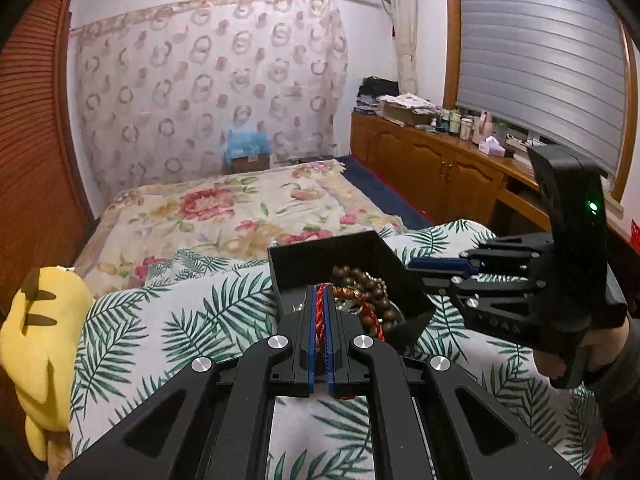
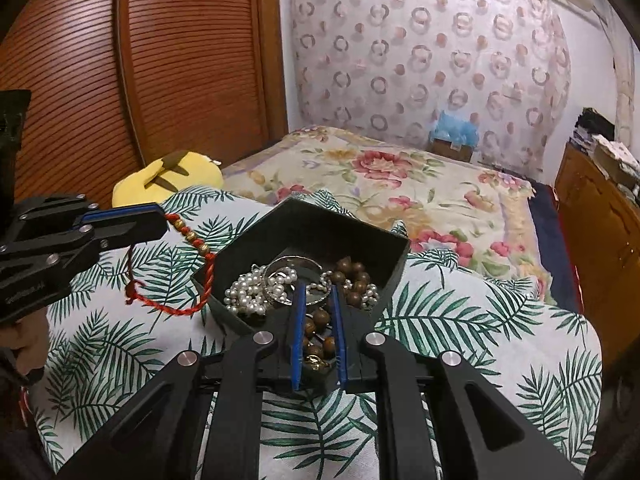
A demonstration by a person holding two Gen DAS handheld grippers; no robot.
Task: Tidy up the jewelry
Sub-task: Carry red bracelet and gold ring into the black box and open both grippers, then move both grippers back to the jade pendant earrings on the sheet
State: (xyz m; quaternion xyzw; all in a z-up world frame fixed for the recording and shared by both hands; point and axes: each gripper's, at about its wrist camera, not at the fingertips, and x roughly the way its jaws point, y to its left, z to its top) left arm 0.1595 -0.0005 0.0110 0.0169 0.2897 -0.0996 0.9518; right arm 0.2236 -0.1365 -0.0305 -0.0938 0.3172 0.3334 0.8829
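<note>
A black box (image 1: pixel 320 240) (image 2: pixel 348 224) of jewelry sits on a leaf-print cover (image 2: pixel 460 320). It holds white pearls (image 2: pixel 248 292), a silver bangle (image 2: pixel 294 264) and a wooden bead bracelet (image 1: pixel 360 280) (image 2: pixel 316 326). My left gripper (image 1: pixel 320 292) (image 2: pixel 164 220) is shut on a red braided cord bracelet (image 1: pixel 320 312) (image 2: pixel 208 280). The cord hangs in a loop over the box's left edge. My right gripper (image 2: pixel 317 286) (image 1: pixel 410 267) reaches the box from the other side and is shut on the wooden beads, which sit between its blue pads. A hand holds each gripper.
A yellow plush toy (image 1: pixel 44 320) (image 2: pixel 180 172) lies at the cover's left edge. A floral bedspread (image 1: pixel 240 208) stretches behind the box. A slatted wooden wardrobe (image 2: pixel 120 80) stands on the left, and low wooden cabinets (image 1: pixel 420 160) with clutter on top run under the window on the right.
</note>
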